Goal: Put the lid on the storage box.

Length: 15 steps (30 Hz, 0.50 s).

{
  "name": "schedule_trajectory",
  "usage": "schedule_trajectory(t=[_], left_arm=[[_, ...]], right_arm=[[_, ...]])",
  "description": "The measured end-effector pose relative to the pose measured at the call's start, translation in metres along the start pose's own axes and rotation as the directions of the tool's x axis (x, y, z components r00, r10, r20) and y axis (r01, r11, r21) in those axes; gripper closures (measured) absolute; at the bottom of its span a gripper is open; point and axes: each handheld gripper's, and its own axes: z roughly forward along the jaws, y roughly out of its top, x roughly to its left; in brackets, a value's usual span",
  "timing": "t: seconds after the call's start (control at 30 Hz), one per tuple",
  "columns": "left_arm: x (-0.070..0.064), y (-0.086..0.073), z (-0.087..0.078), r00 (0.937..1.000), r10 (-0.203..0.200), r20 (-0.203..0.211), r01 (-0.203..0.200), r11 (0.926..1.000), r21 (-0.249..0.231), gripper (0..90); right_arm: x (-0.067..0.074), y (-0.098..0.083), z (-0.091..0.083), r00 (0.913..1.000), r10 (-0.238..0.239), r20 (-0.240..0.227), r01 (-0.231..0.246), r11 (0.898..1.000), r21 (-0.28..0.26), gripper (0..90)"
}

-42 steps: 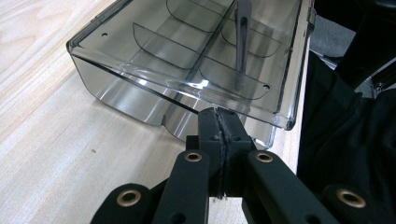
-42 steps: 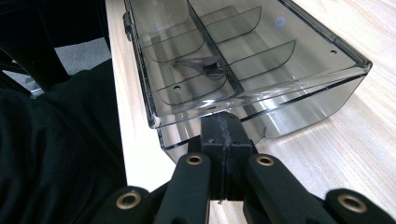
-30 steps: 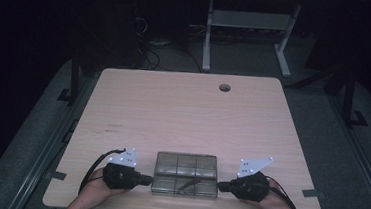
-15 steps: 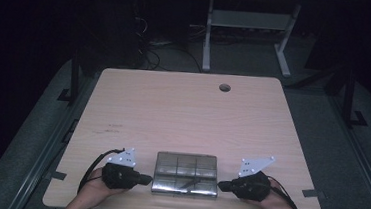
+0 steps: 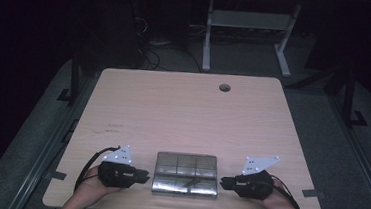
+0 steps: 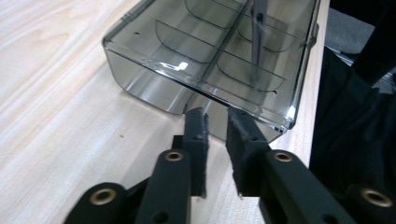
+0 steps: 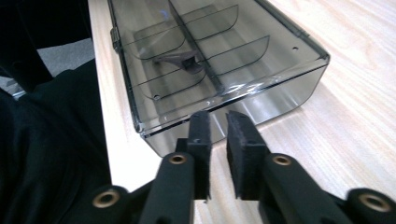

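Smoky clear compartment box, lid closed, lies flat at near edge of table. Left gripper at its left end, right gripper at its right end. Both jaws just opening, narrow gap, tips just short of box wall, gripping nothing.

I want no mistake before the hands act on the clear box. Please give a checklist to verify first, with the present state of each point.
1. Clear box lies flat on the table, near the front edge: ok.
2. Lid closed: ok, as far as the seam shows.
3. Left tool aimed at the box's end wall, jaws a little apart, having just been opening, nothing between them: ok.
4. Right tool the same at the opposite end: ok.
5. Pads touching the box: cannot tell.
6. Small dark item inside, loose or fixed: cannot tell.
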Motion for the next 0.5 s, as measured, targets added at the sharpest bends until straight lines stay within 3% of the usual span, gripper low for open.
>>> schedule_trajectory(t=[0.1,0.23,0.33,0.5], left_arm=[[0.0007,0.0004,-0.0013,0.9998,-0.007,-0.018,0.007,0.9999,-0.008,68.8],[0.0019,0.0011,-0.0032,0.9978,-0.03,-0.06,0.029,0.9993,-0.026,54.1],[0.0027,0.0013,-0.0044,0.9934,-0.045,-0.105,0.04,0.998,-0.048,45.5],[0.0035,0.0016,-0.0069,0.9874,-0.057,-0.148,0.045,0.9954,-0.085,35.0]], right_arm=[[-0.0004,0.0,-0.0006,0.9999,0.002,0.013,-0.002,1.0,-0.007,73.1],[-0.0034,0.0004,-0.0036,0.9973,0.028,0.068,-0.025,0.999,-0.036,61.2],[-0.0059,0.0003,-0.0062,0.9947,0.037,0.096,-0.031,0.997,-0.066,54.7],[-0.0092,-0.0002,-0.0099,0.9873,0.061,0.147,-0.047,0.994,-0.096,45.8]])
